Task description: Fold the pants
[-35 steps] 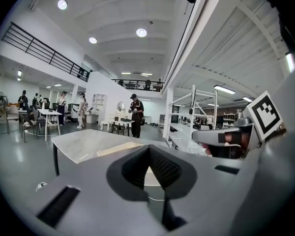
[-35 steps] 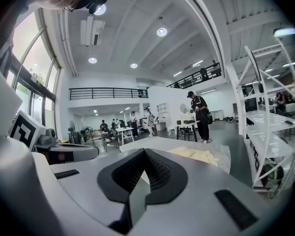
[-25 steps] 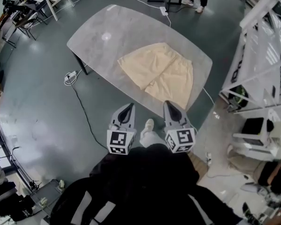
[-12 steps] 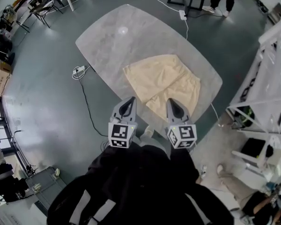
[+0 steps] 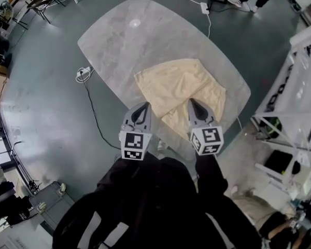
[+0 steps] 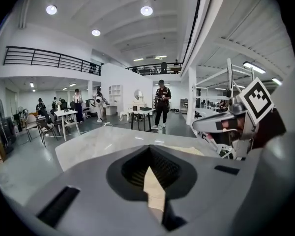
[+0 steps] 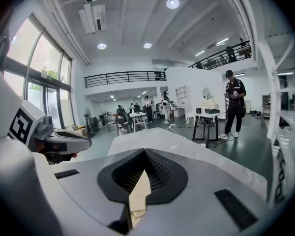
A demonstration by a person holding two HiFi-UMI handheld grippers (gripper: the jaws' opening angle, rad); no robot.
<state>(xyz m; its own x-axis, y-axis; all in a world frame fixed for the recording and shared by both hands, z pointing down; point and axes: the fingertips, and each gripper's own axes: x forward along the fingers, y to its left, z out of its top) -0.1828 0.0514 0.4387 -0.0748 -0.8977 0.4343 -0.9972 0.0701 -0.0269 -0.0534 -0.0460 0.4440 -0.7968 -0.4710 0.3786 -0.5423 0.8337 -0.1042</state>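
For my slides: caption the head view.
Left gripper and right gripper, both shut, hover near cream shorts on a table.

Left gripper (image 5: 141, 111) and right gripper (image 5: 196, 108) held side by side, pointing forward and slightly downward; fingers closed, empty.

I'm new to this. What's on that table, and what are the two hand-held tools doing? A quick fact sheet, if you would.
Table: grey, oval
Pants: cream, spread flat on the table, not yet folded
Left tool: shut, empty, held near the table's near edge
Right tool: shut, empty, beside the left one
Floor: power strip with cable
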